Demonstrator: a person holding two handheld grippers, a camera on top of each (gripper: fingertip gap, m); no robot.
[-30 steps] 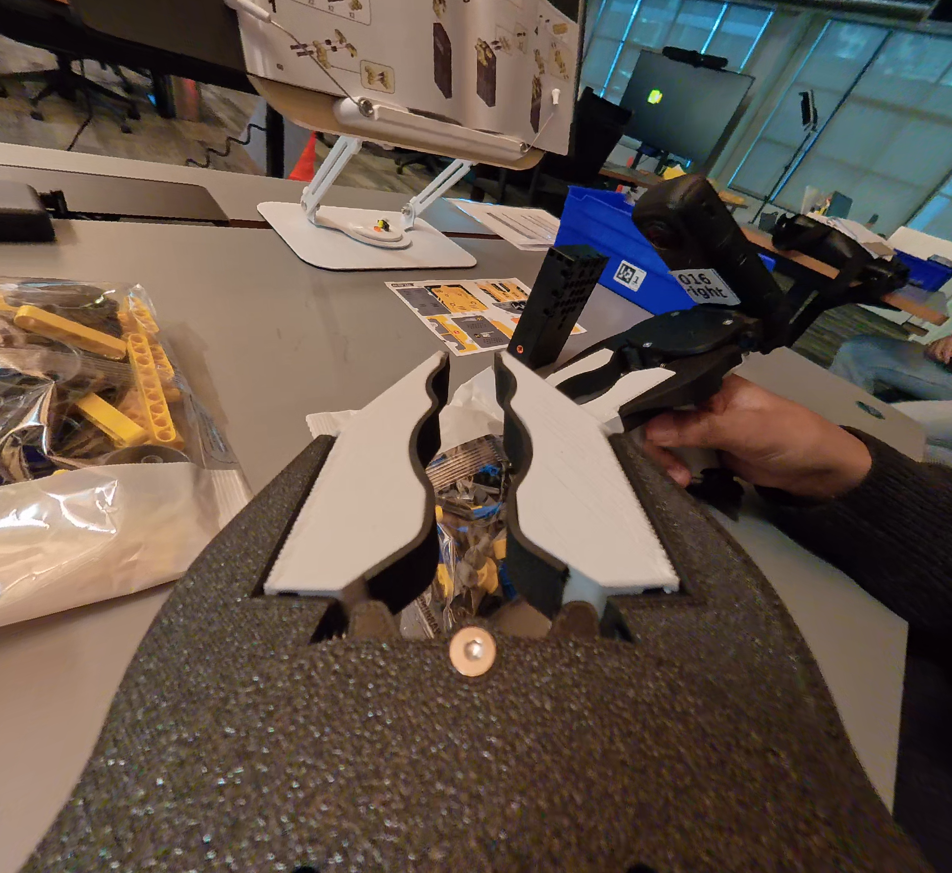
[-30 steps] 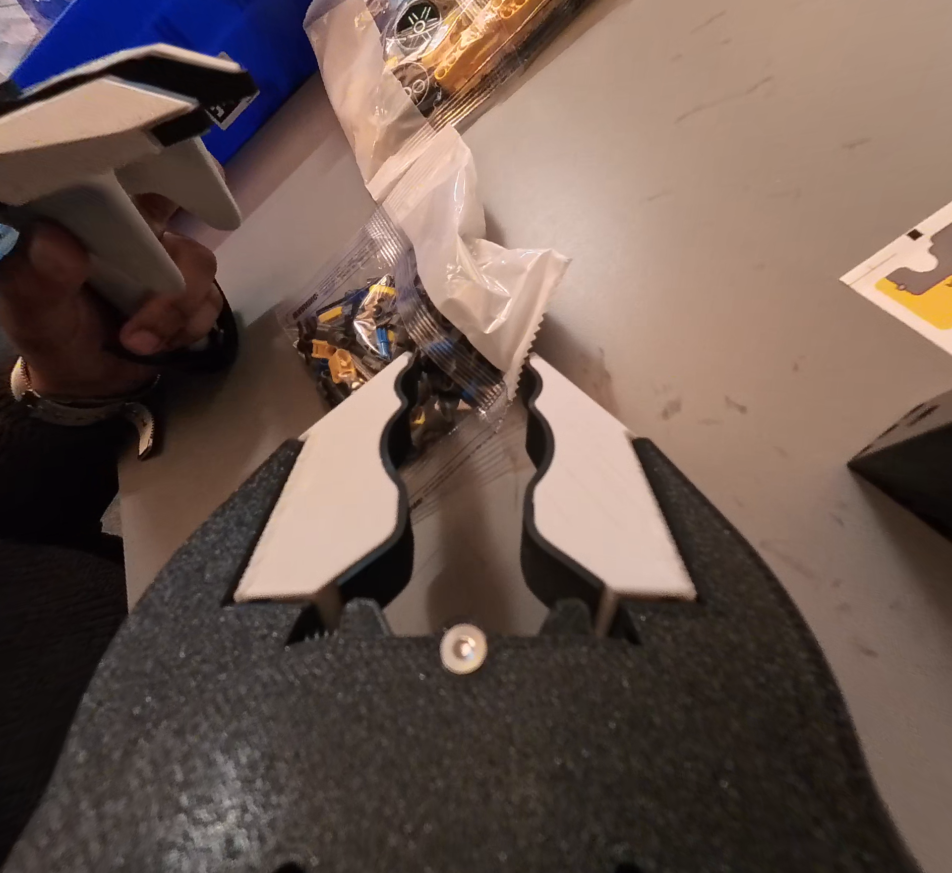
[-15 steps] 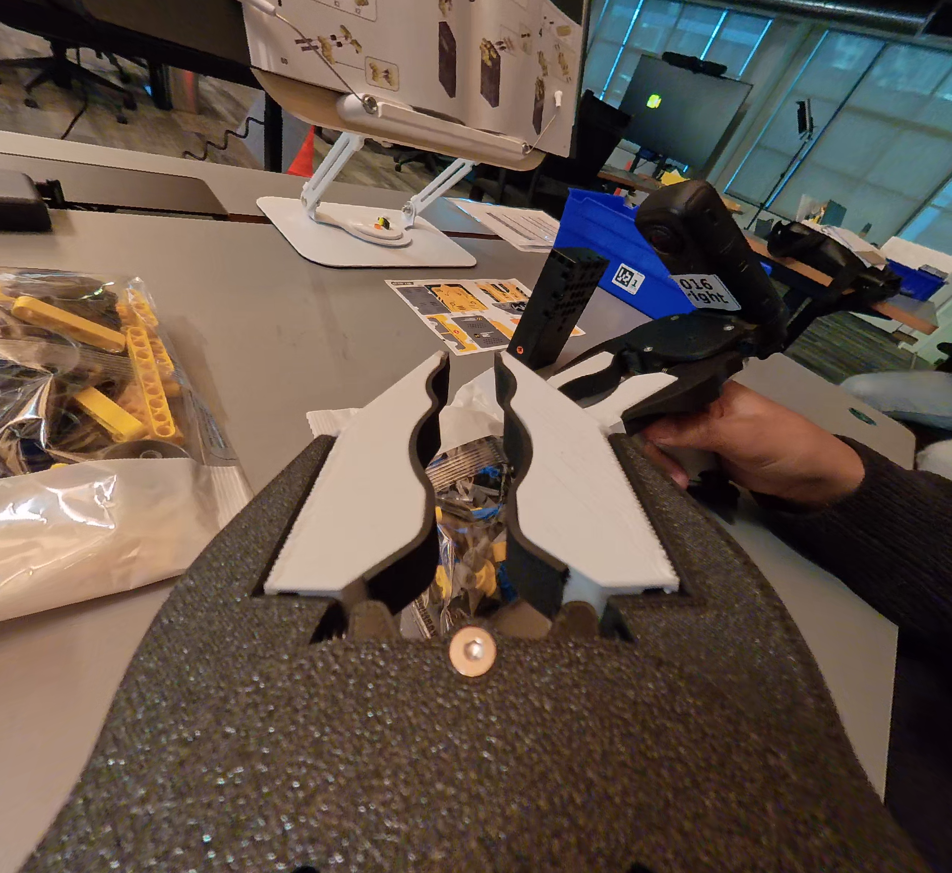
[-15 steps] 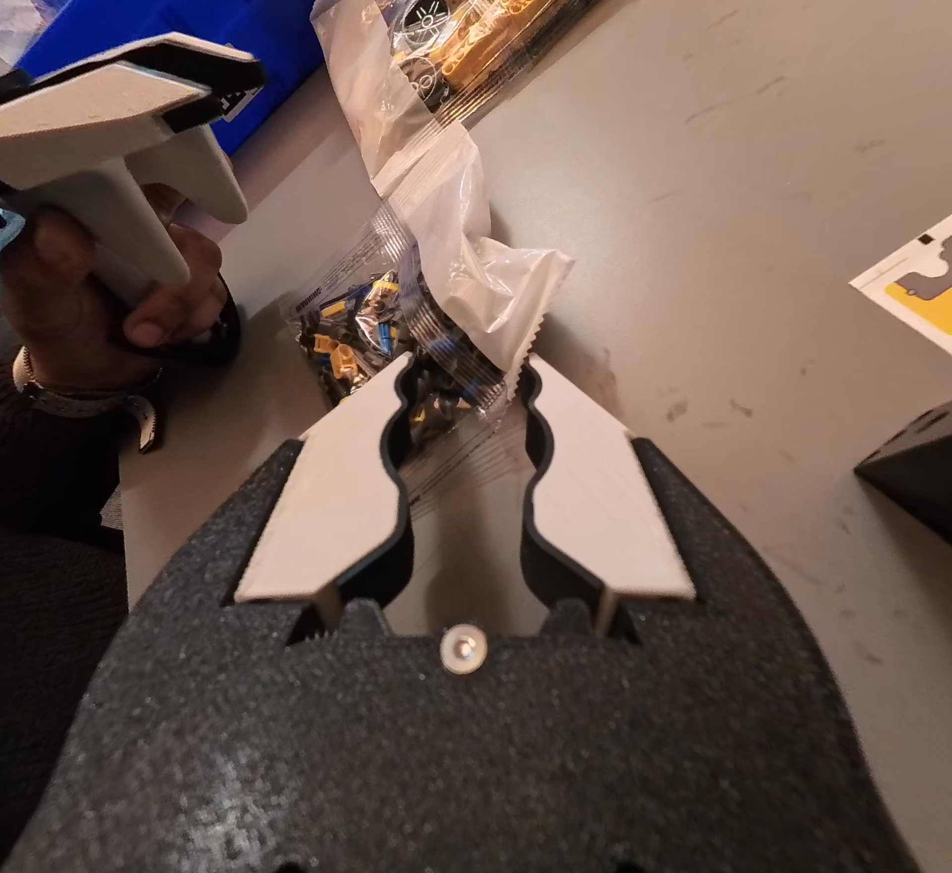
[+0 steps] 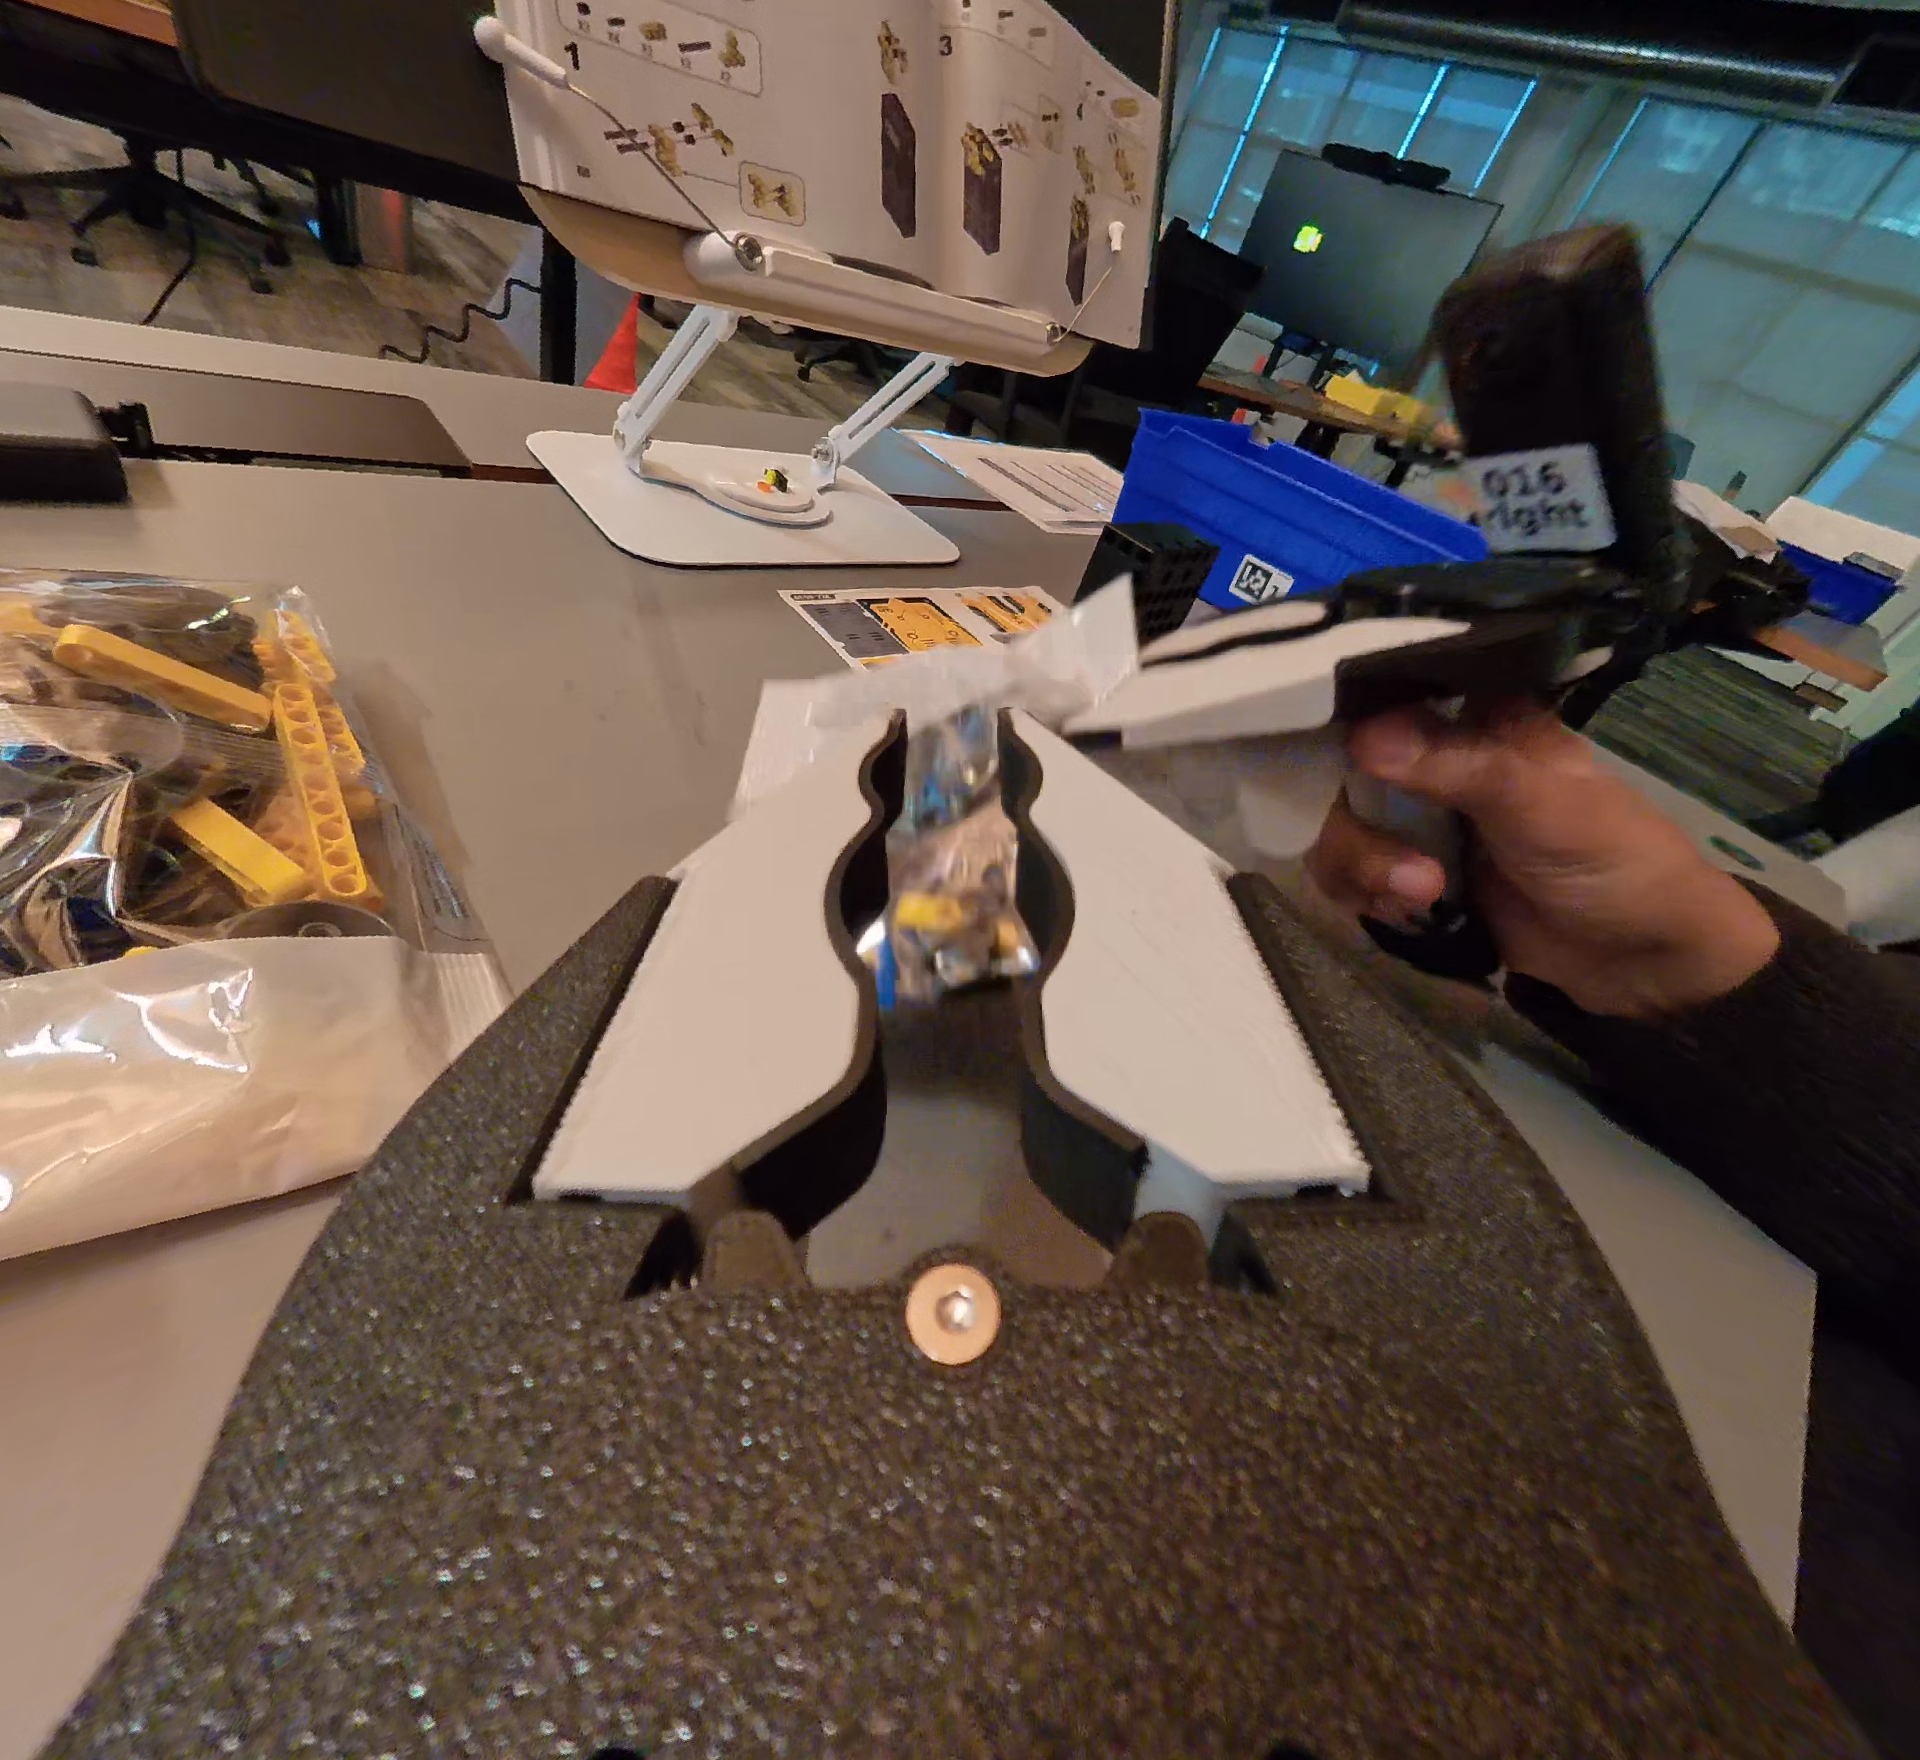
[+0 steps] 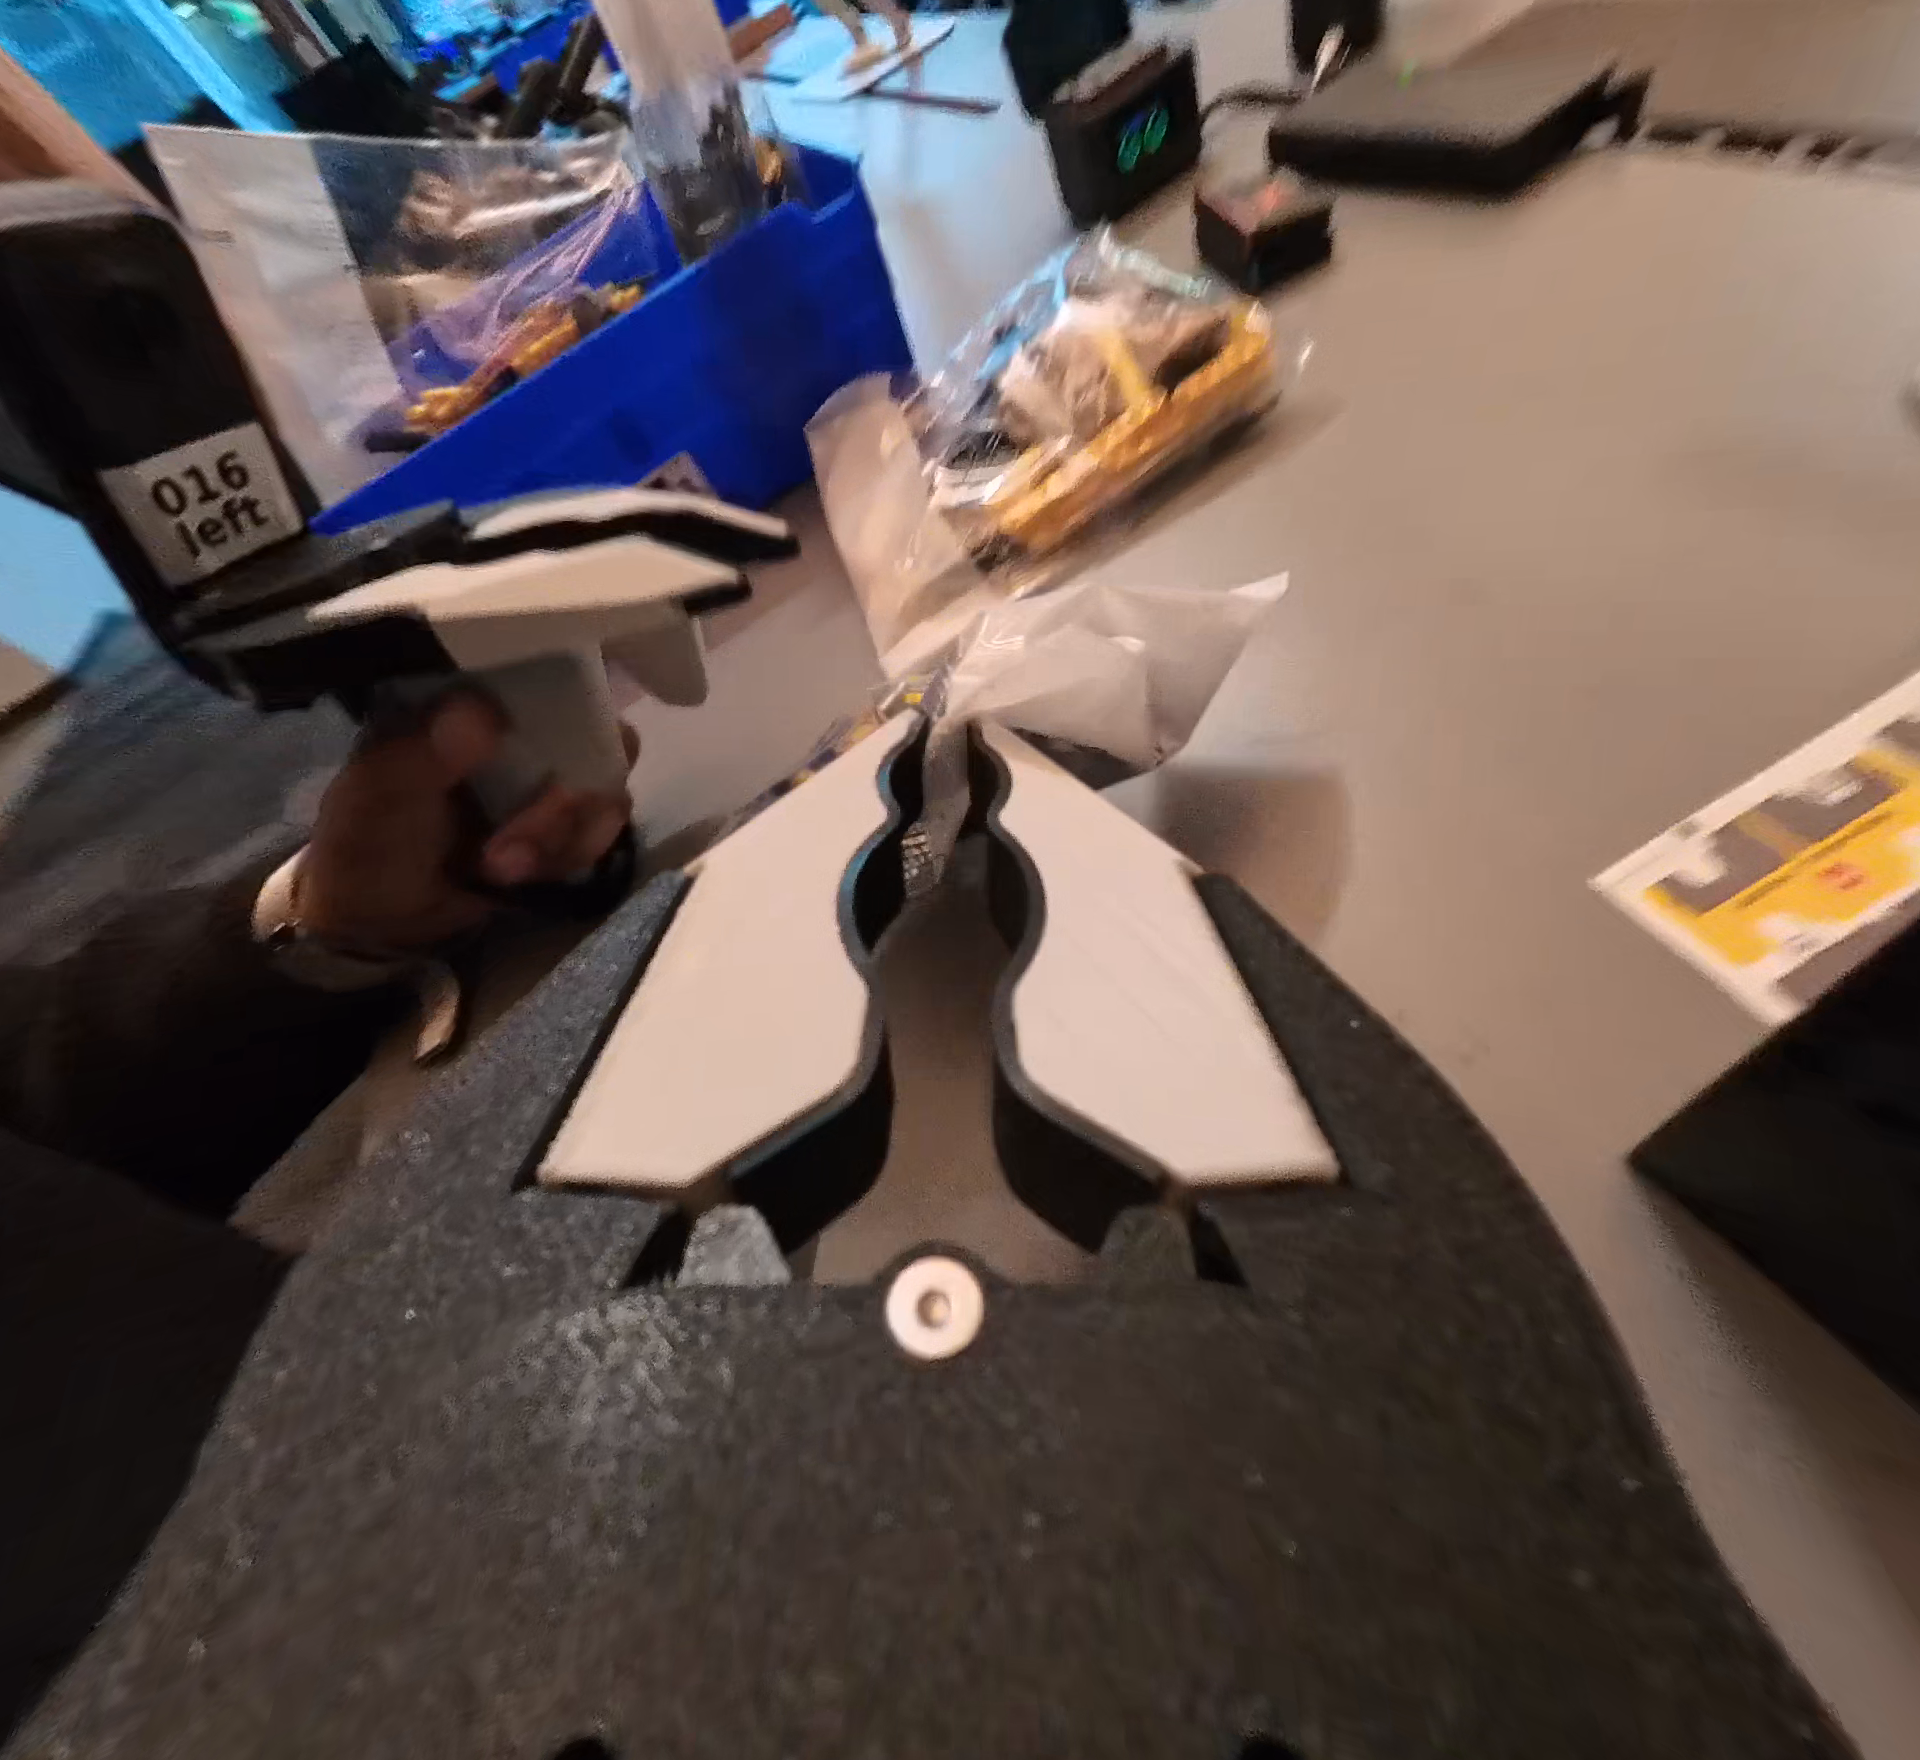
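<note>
A small clear bag of little yellow, blue and black parts hangs above the grey table. My right gripper is shut on the bag's crimped plastic edge, with the white header spreading out past its tips. In the left wrist view the bag shows blurred in the narrow gap of my left gripper, whose jaws stand slightly apart. I cannot tell whether they touch it. The right gripper meets the header just right of my left fingertips. The left gripper hovers to the left of the bag.
A large bag of yellow beams lies on the left, also in the right wrist view. An instruction booklet on a white stand, a sticker sheet, a black block and a blue bin stand behind. Across from one pair of fingers to the other is roughly 6 cm.
The right gripper has shut on the small bag's edge and raised it off the table, tilting its view upward. The left gripper's gap is unchanged.
</note>
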